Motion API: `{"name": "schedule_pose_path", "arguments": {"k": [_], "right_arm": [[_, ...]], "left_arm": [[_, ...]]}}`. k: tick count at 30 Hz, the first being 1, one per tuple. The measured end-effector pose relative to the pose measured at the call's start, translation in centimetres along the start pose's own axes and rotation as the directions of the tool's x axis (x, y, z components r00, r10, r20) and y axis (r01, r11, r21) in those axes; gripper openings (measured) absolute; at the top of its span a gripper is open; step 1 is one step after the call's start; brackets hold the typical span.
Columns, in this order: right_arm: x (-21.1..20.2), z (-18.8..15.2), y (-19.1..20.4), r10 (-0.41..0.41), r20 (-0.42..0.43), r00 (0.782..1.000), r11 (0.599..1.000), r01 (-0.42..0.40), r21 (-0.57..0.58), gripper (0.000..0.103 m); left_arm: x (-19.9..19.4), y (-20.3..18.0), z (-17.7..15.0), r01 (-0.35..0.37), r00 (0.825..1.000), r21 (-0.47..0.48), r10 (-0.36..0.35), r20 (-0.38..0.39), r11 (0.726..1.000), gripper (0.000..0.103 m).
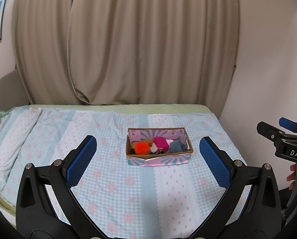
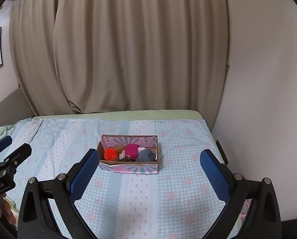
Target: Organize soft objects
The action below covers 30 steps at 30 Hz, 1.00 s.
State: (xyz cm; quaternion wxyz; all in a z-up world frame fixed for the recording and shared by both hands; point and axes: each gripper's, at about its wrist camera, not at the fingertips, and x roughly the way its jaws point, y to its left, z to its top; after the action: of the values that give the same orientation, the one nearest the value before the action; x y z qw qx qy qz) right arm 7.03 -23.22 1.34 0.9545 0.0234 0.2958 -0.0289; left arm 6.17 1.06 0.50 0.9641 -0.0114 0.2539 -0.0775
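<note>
While both grippers hover with jaws spread wide and empty, the cardboard box (image 1: 159, 147) sits on the checked bedspread (image 1: 116, 179), packed with an orange pompom (image 1: 142, 147), a pink pouch (image 1: 160, 143) and grey cloth (image 1: 176, 147). It lies ahead of the left gripper (image 1: 148, 159), between its fingers, and ahead-left of the right gripper (image 2: 149, 172).

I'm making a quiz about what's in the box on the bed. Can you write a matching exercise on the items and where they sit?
Things:
1. orange pompom
2. pink pouch
3. grey cloth
4. cardboard box

Places:
a. middle of the box
b. on the checked bedspread
c. left end of the box
d. right end of the box

Pairs: 1-c, 2-a, 3-d, 4-b
</note>
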Motion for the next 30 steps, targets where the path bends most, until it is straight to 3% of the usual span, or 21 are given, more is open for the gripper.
{"name": "schedule_pose_path", "arguments": {"k": [30], "right_arm": [[0.12, 0.41, -0.05, 0.006, 0.006, 1.0, 1.0, -0.006, -0.008, 0.101]], "left_arm": [[-0.52, -0.7, -0.37, -0.012, 0.999, 0.014, 0.011, 0.039, 1.0, 0.103]]}}
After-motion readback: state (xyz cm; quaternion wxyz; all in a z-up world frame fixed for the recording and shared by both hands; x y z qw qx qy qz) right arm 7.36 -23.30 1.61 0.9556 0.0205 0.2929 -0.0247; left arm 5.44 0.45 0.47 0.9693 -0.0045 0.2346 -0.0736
